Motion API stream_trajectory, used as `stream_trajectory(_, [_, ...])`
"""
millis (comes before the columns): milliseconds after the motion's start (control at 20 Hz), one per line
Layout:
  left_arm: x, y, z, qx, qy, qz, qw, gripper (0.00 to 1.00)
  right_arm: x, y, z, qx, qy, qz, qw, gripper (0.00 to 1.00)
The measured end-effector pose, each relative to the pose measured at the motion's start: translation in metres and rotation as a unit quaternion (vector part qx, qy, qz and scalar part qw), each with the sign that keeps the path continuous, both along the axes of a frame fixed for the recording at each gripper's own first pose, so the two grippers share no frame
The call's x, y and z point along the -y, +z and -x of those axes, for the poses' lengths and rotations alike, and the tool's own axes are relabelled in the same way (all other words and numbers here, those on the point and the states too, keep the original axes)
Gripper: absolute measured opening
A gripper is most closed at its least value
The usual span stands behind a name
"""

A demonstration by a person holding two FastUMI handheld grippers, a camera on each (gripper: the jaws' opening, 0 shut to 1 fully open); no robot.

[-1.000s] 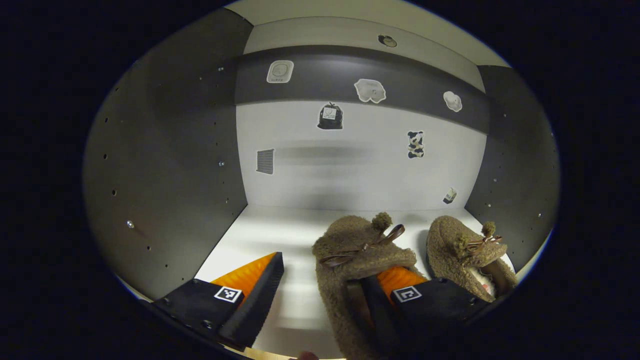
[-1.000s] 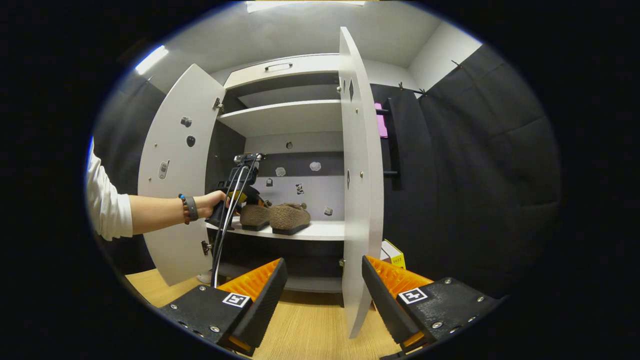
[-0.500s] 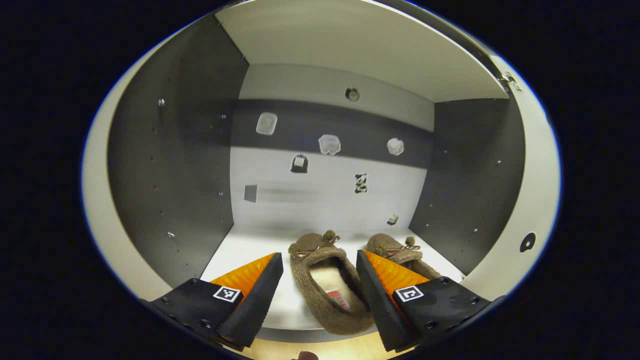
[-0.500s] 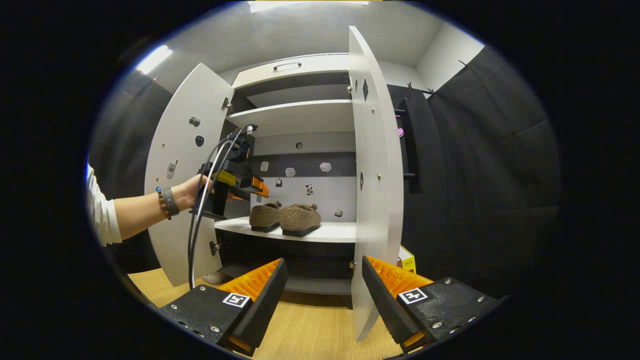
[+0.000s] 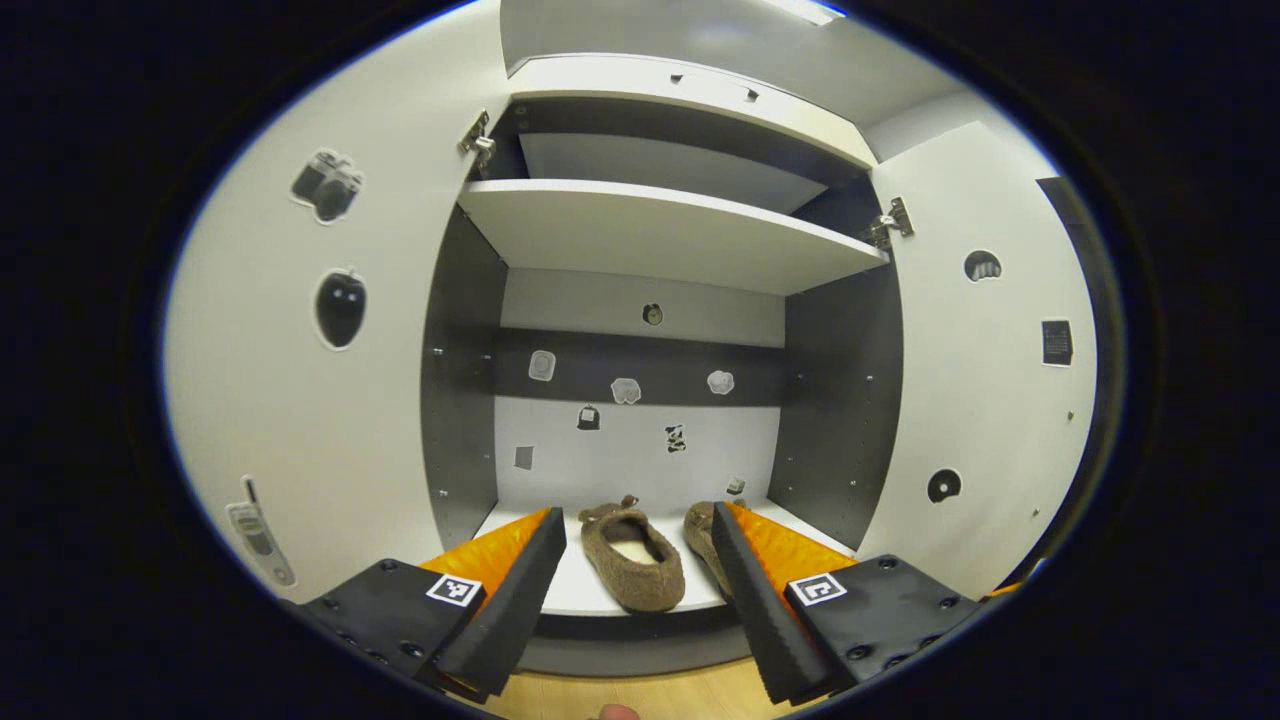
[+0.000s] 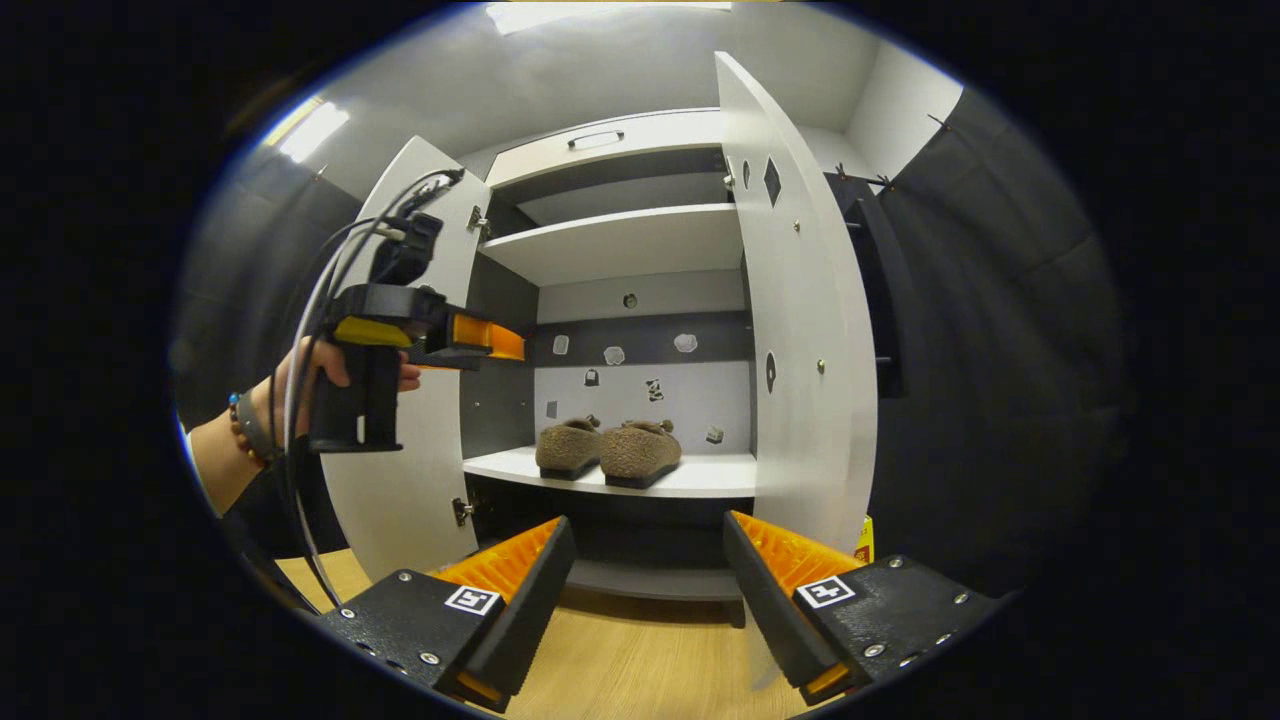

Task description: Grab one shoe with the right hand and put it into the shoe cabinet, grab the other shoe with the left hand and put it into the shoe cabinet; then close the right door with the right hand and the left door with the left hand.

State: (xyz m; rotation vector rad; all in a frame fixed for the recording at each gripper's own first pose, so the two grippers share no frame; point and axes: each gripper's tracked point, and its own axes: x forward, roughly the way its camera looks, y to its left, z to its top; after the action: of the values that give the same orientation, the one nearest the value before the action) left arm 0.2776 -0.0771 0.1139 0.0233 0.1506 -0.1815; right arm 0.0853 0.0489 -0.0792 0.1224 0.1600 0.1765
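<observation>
In the left gripper view the left gripper hangs spread and empty before both fuzzy slippers on the shelf, while in the right gripper view the right gripper, also spread, should swing the right door, just right of its fingers, shut first.

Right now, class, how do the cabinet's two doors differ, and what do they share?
In the left gripper view the left door carries camera, apple and phone stickers; the right door carries small dark round and square ones. In the right gripper view the left gripper is held up in front of the left door, while the right door has nothing by it. Both are white and wide open.
</observation>
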Motion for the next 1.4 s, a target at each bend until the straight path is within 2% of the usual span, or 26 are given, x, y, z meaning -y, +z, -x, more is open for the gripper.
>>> stream_trajectory(200, [-0.016, -0.016, 0.062, 0.023, 0.031, -0.023, 0.999, 0.99, -0.006, -0.003, 0.002, 0.002, 0.005, -0.002, 1.000, 0.92])
stream_trajectory(400, [-0.028, -0.047, 0.123, 0.033, 0.061, -0.043, 0.997, 0.92, -0.010, -0.017, 0.009, -0.011, 0.006, -0.016, 1.000, 0.92])
stream_trajectory(550, [-0.035, -0.075, 0.163, 0.014, 0.083, -0.019, 0.996, 0.96, -0.012, -0.024, 0.017, -0.021, 0.006, -0.016, 1.000, 0.92])
stream_trajectory(700, [-0.042, -0.086, 0.185, 0.018, 0.100, -0.021, 0.995, 0.96, -0.015, -0.024, 0.023, -0.021, 0.010, -0.007, 1.000, 0.92])
stream_trajectory(750, [-0.043, -0.086, 0.188, 0.020, 0.101, -0.027, 0.994, 0.92, -0.016, -0.024, 0.025, -0.021, 0.012, -0.005, 1.000, 0.92])
stream_trajectory(800, [-0.045, -0.086, 0.190, 0.022, 0.104, -0.032, 0.994, 0.96, -0.017, -0.022, 0.026, -0.020, 0.014, -0.004, 1.000, 0.92])
stream_trajectory(900, [-0.049, -0.082, 0.193, 0.027, 0.108, -0.029, 0.993, 0.96, -0.013, -0.007, 0.025, -0.009, 0.013, -0.003, 1.000, 0.92])
stream_trajectory(1050, [-0.062, -0.076, 0.195, 0.035, 0.125, -0.024, 0.991, 0.96, 0.008, 0.040, 0.027, 0.039, 0.006, -0.008, 0.999, 0.92])
stream_trajectory(1250, [-0.081, -0.077, 0.202, 0.029, 0.159, 0.012, 0.987, 0.96, 0.075, 0.073, 0.023, 0.052, -0.062, 0.064, 0.995, 0.92])
stream_trajectory(1400, [-0.092, -0.081, 0.202, 0.027, 0.157, 0.021, 0.987, 0.96, 0.120, 0.099, 0.013, 0.054, -0.088, 0.044, 0.994, 0.93])
